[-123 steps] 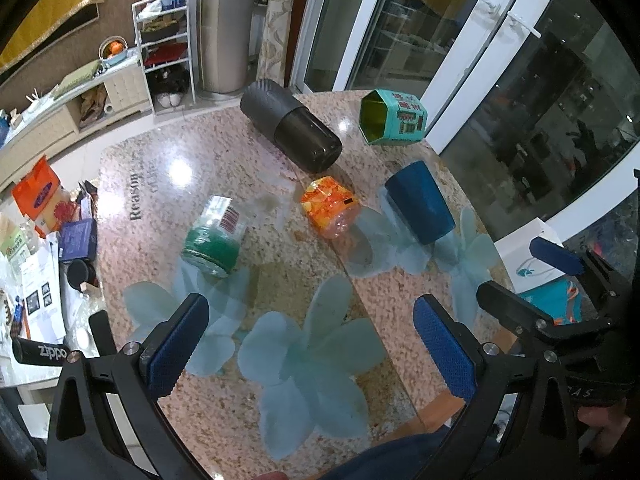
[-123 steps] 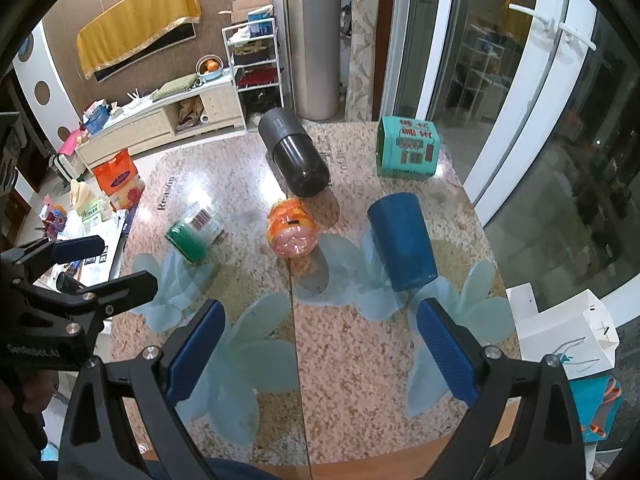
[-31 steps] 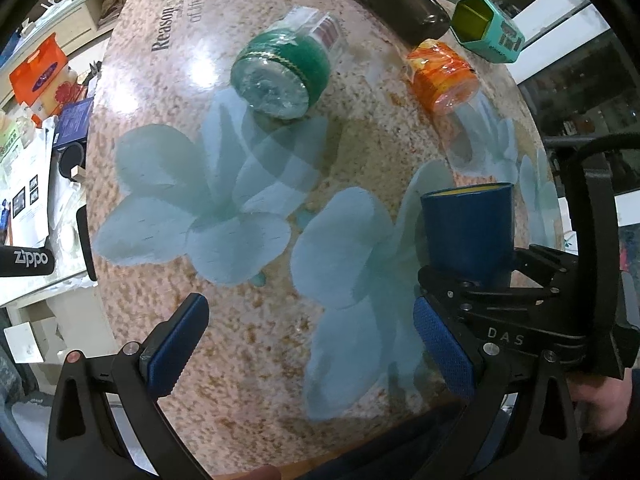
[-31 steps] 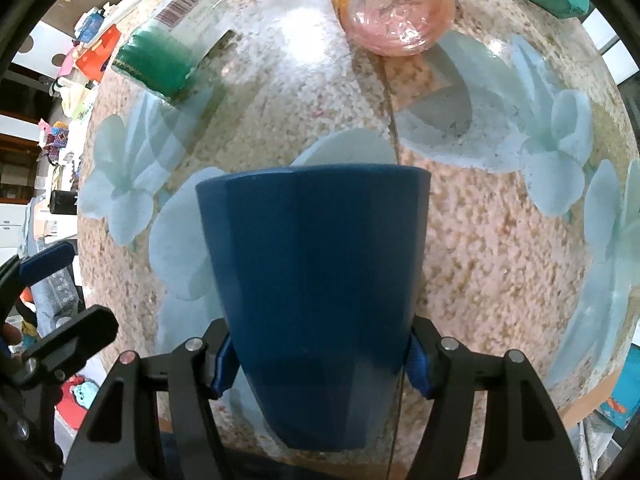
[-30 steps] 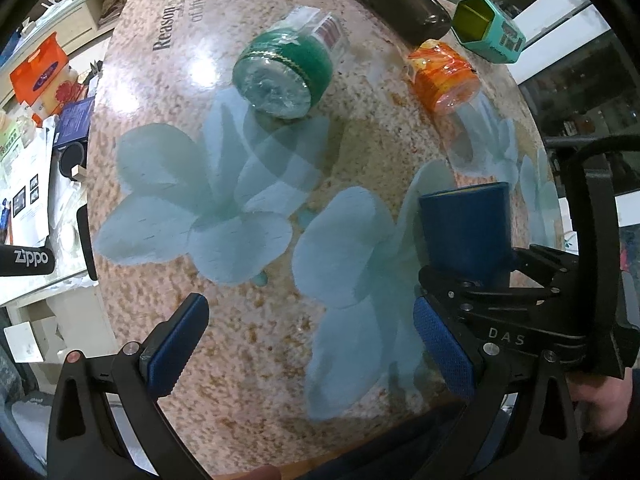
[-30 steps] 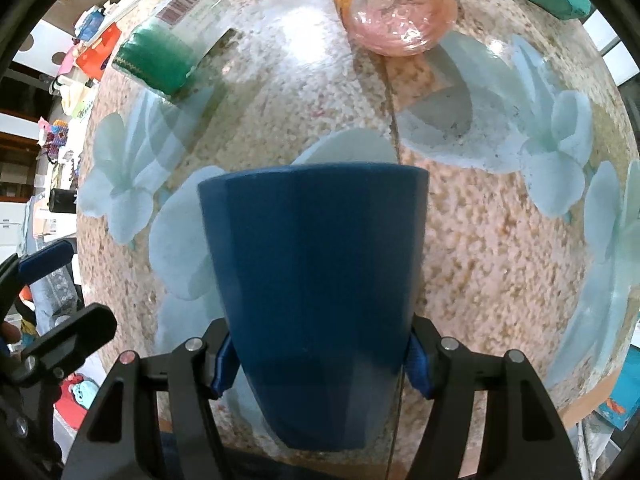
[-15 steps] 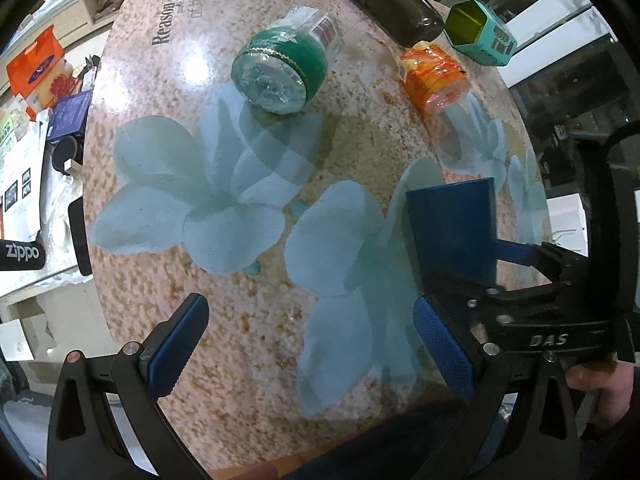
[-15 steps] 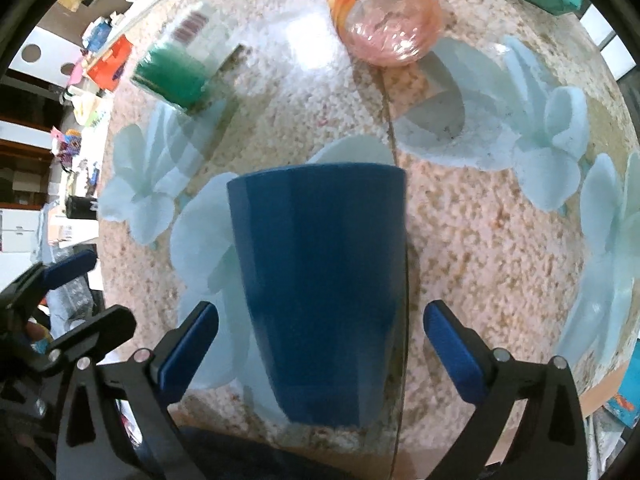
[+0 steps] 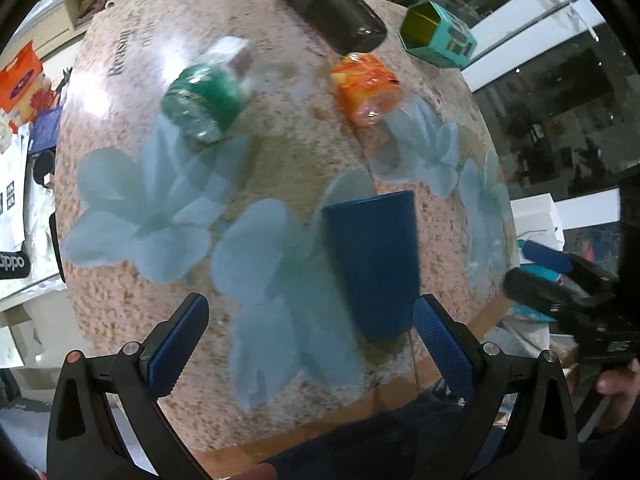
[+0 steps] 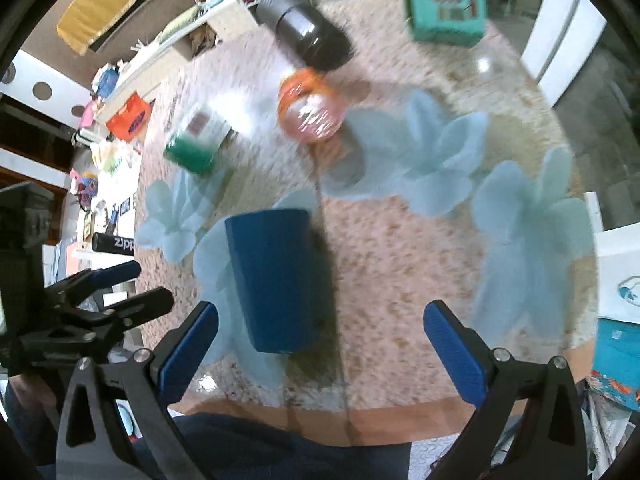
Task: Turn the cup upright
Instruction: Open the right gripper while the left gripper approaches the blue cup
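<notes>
Cup [image 10: 276,280]: tapered, matte blue, upright on speckled stone table [image 10: 400,248]. Right gripper [image 10: 320,344] spread wide, empty; left gripper [image 9: 308,344] likewise.

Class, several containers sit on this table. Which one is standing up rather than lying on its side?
The blue cup, nearest the camera. The green jar, orange jar and black flask all lie tipped over.

Speckled surface [image 9: 280,152] with pale blue flower prints. On it, lying on their sides: a green jar [image 9: 204,100], orange jar [image 9: 368,84], big dark cylinder [image 9: 336,16] and a teal box [image 9: 440,38].
</notes>
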The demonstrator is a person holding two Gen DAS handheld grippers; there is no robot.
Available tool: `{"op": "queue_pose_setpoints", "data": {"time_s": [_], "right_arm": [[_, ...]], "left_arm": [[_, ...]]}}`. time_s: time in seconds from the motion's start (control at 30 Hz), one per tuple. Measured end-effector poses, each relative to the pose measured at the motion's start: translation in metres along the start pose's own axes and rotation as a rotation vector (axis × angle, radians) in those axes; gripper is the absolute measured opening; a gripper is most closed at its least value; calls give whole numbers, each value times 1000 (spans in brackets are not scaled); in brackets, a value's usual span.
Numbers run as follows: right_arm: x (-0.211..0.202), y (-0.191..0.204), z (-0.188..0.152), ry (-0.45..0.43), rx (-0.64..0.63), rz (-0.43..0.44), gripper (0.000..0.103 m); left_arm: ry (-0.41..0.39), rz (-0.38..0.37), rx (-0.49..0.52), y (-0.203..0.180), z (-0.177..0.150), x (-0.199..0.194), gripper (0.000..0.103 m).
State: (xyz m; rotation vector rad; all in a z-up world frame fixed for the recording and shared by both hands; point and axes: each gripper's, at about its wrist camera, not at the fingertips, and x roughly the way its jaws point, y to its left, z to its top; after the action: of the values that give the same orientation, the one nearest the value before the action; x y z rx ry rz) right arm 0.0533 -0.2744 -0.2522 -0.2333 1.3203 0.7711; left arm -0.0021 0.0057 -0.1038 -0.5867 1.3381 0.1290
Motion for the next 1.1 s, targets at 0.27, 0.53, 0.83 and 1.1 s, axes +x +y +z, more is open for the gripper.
{"op": "queue_pose_setpoints", "data": {"time_s": [0.27, 0.53, 0.83, 1.1], "right_arm": [[-15, -26, 6, -8, -26, 51, 103], [-4, -51, 10, 40, -84, 124, 103], [20, -74, 23, 91, -149, 168, 103], [41, -90, 35, 137, -155, 175, 103]], "left_arm": [[14, 40, -44, -41, 14, 18, 103], [59, 128, -125, -50, 28, 53, 103], [113, 203, -148, -59, 39, 94, 103], [128, 283, -168, -60, 47, 108, 103]]}}
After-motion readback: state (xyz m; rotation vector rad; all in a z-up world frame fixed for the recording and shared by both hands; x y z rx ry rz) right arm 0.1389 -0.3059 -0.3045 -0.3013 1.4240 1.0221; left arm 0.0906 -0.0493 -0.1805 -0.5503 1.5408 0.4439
